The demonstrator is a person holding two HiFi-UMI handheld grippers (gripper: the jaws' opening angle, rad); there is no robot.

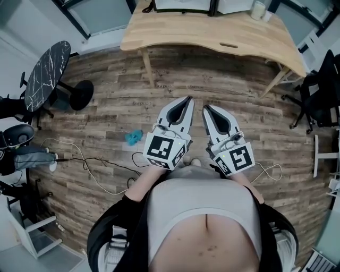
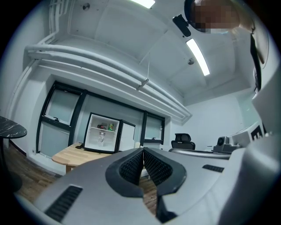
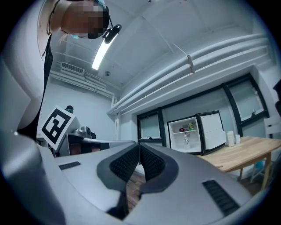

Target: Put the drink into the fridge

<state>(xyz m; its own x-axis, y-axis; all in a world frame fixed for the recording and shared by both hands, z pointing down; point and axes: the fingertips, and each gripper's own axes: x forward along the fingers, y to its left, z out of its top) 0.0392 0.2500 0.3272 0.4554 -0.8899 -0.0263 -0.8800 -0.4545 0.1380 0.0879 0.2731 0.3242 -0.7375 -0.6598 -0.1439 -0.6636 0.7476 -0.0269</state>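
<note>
A small white fridge (image 2: 102,138) stands on the wooden table (image 1: 212,32) ahead, its door (image 3: 212,130) swung open. Inside it, a clear bottle (image 2: 101,138) stands on the lower shelf, with small coloured items on the shelf above. The same fridge (image 3: 189,134) and bottle (image 3: 186,140) show in the right gripper view. I hold both grippers close to my body, side by side, pointing at the table. My left gripper (image 1: 188,98) is shut with nothing in it, its tips (image 2: 143,150) meeting. My right gripper (image 1: 205,108) is also shut and empty, its tips (image 3: 139,146) together.
Wood-plank floor lies between me and the table. A round black marble table (image 1: 48,71) stands at the left, a black office chair (image 1: 321,90) at the right. A blue cloth (image 1: 134,136) and cables (image 1: 90,164) lie on the floor. White cups (image 1: 258,9) stand on the table's right end.
</note>
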